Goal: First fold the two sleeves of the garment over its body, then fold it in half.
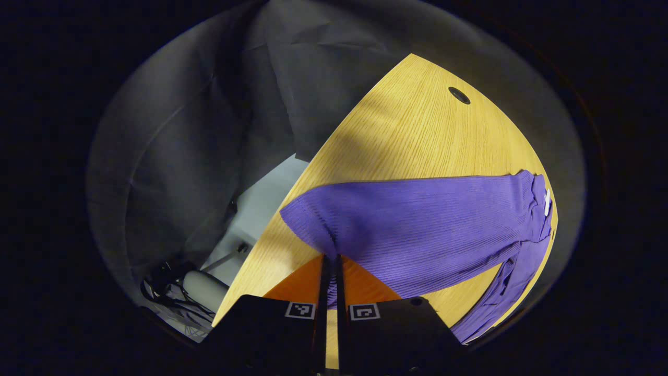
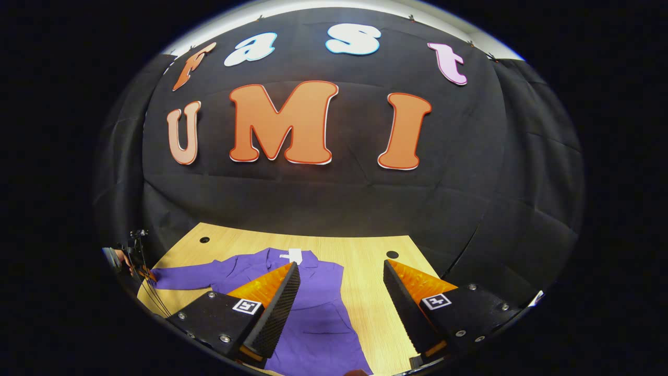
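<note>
A purple ribbed garment [image 1: 417, 224] lies on the wooden table [image 1: 417, 130]. Its near sleeve [image 1: 318, 216] stretches out to the table's left edge, and my left gripper [image 1: 331, 259] is shut on the cuff. In the right gripper view the garment [image 2: 318, 303] lies flat, collar with a white label [image 2: 293, 255] toward the wall, its sleeve [image 2: 177, 277] spread out to the left. At that sleeve's end the left gripper [image 2: 133, 263] shows, small. My right gripper [image 2: 340, 265] hangs open above the garment's right side, holding nothing.
The table [image 2: 365, 245] has round cable holes [image 1: 459, 95] [image 2: 204, 239] [image 2: 392, 254] near its far edge. Beyond the left edge the floor holds cables and a pale cylinder [image 1: 203, 287]. Black cloth walls close in behind and beside the table.
</note>
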A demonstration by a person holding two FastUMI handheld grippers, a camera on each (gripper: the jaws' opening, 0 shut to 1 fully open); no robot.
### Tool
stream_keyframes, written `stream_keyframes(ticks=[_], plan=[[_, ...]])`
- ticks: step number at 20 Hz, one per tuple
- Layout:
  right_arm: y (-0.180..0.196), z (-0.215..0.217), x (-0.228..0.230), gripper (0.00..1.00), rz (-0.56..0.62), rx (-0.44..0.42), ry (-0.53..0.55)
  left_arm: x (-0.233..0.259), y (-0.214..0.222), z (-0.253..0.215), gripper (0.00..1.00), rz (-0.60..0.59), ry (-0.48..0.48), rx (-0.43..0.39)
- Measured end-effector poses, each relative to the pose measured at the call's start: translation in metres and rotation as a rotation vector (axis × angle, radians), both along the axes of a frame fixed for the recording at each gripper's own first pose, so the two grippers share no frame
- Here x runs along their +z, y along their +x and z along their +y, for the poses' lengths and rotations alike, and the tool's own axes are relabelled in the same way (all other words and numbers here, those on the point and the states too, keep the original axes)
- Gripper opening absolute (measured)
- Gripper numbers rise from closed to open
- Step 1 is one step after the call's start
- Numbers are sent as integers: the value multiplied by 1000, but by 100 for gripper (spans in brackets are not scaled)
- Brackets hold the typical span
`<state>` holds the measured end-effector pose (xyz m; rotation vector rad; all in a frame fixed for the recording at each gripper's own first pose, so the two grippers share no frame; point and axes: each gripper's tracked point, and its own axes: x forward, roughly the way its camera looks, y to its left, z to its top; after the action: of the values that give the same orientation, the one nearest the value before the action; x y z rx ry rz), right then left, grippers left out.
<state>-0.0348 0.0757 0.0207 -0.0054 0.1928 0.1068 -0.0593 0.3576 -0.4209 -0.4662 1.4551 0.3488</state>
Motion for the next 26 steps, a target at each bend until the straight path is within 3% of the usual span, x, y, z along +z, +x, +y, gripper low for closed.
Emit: stream_keyframes(ticks=[1, 6, 11, 16, 26], plan=[[-2, -10, 1, 95, -3, -5, 23, 4, 5, 1, 6, -12, 21, -8], [0, -29, 4, 95, -29, -1, 23, 64, 26, -11, 6, -87, 100, -119], [1, -37, 9, 95, -59, 39, 32, 132, 60, -53, 6, -186, 157, -249], [-3, -45, 1, 95, -76, 82, 68, 185, 87, -113, 6, -279, 122, -341], [-2, -86, -23, 95, -73, 83, 107, 265, 130, -236, 6, -373, 74, -594]])
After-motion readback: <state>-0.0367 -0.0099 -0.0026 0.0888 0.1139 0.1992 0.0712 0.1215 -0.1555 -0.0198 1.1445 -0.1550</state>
